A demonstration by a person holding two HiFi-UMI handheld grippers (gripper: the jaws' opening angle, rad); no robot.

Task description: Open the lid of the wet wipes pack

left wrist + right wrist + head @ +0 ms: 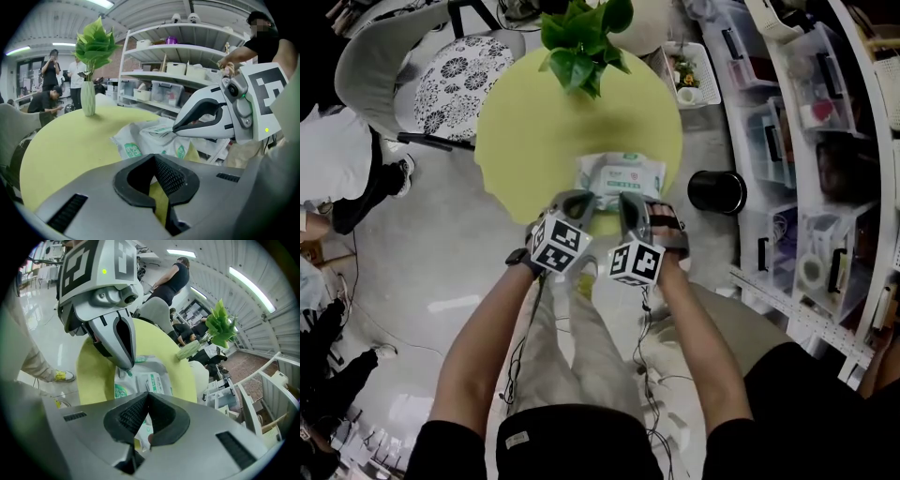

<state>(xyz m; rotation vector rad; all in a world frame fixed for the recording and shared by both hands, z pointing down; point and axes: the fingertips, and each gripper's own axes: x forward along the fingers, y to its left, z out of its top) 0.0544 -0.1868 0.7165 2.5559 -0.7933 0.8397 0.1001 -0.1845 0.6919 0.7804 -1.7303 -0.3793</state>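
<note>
The white wet wipes pack (pixel 621 173) with green print lies at the near edge of the round yellow table (pixel 534 131). Its lid flap (pixel 159 133), a white label with green text, sits on top of the pack (pixel 157 373). My right gripper (pixel 628 199) is shut, and in the left gripper view its tip (pixel 175 128) meets the near end of the flap, which looks slightly raised. My left gripper (pixel 579 199) is shut too. Its tip (pixel 128 370) rests on the pack's near left corner, with nothing seen between its jaws (pixel 153 158).
A green plant in a vase (pixel 581 42) stands at the table's far side. A black bin (pixel 717 191) sits on the floor to the right, beside shelves of plastic boxes (pixel 806 141). A patterned chair (pixel 455 75) stands at the back left. People stand around.
</note>
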